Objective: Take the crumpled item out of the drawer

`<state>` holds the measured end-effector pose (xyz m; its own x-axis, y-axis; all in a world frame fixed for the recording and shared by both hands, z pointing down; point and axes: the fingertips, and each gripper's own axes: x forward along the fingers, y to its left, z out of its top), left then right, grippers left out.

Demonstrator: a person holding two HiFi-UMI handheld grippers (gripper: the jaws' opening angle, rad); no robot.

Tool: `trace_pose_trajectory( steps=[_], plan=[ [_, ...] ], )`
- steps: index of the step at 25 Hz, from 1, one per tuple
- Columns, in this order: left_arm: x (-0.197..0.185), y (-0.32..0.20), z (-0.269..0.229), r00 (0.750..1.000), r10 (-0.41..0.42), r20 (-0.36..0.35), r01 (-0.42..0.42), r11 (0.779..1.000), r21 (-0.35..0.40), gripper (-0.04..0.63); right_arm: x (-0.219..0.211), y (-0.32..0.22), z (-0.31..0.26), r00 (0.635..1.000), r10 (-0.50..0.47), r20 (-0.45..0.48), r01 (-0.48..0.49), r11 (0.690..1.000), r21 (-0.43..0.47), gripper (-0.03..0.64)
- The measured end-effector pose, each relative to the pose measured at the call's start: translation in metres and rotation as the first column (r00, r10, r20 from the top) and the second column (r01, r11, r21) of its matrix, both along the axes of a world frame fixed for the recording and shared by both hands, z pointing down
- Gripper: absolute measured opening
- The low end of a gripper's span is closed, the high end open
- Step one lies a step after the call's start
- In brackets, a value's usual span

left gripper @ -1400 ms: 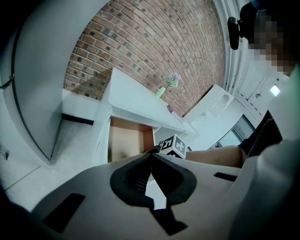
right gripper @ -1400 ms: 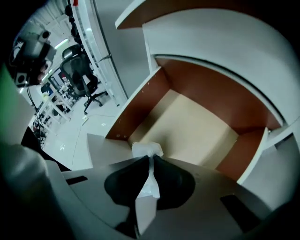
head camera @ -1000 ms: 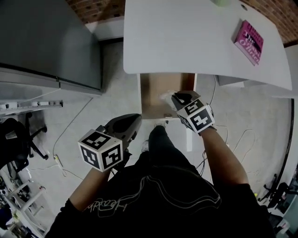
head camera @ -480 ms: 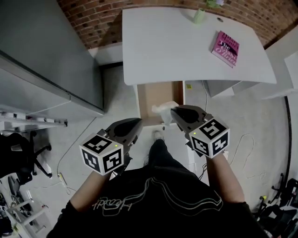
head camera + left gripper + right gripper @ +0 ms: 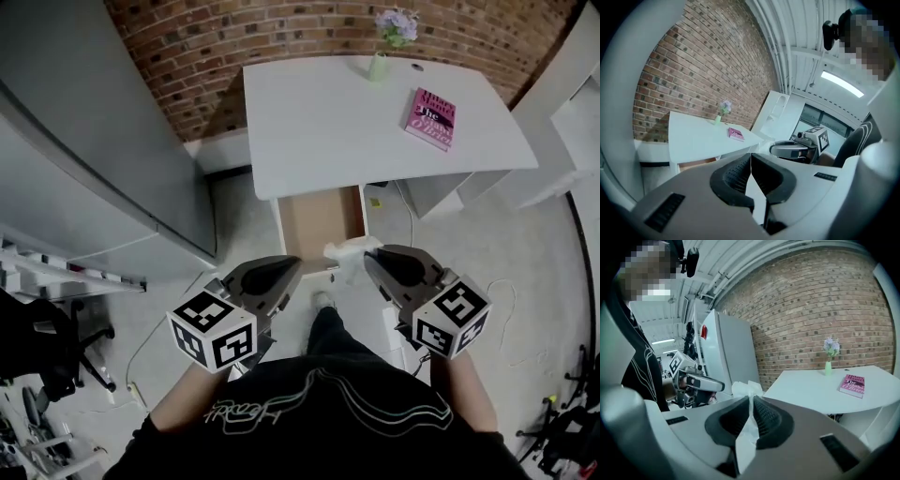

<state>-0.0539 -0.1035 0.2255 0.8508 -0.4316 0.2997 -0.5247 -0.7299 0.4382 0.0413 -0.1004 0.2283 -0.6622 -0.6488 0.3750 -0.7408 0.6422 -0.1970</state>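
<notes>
A crumpled white tissue (image 5: 345,255) hangs just in front of the open wooden drawer (image 5: 319,220) under the white table (image 5: 328,122). My right gripper (image 5: 367,255) is shut on it; in the right gripper view the tissue (image 5: 746,390) sticks out above and below the closed jaws of the right gripper (image 5: 751,405). My left gripper (image 5: 298,264) hangs to the left of the drawer front, shut with nothing in it, and its jaws meet in the left gripper (image 5: 750,161) view. The drawer's visible bottom is bare.
A pink book (image 5: 430,118) and a small green vase with flowers (image 5: 379,64) stand on the table. A tall grey cabinet (image 5: 94,159) fills the left side. A brick wall (image 5: 281,33) runs behind. Cables lie on the floor at right.
My right gripper has drawn back out of the drawer toward the person with the tissue in it. The head view has risen and shows more of the table and wall.
</notes>
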Motion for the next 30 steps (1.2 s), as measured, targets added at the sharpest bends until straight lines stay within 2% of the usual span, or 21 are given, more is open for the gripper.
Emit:
trace_pose_trajectory(
  steps=[7,10,30],
  plan=[
    [0.01,0.034,-0.025,0.999,0.046,-0.017,-0.045,0.998,0.054,0.023,0.009,0.042,-0.013,0.996,0.036,0.085,-0.036,0.999,0.001,0.057],
    [0.014,0.038,-0.027,0.998,0.055,-0.018,-0.054,0.997,0.06,0.023,0.011,0.045,-0.014,0.995,0.038,0.088,-0.039,0.999,0.008,0.057],
    [0.034,0.028,-0.018,0.998,0.064,-0.012,-0.064,0.998,0.023,0.023,0.023,0.036,-0.013,0.99,0.047,0.13,-0.045,0.999,-0.011,0.056]
  ],
)
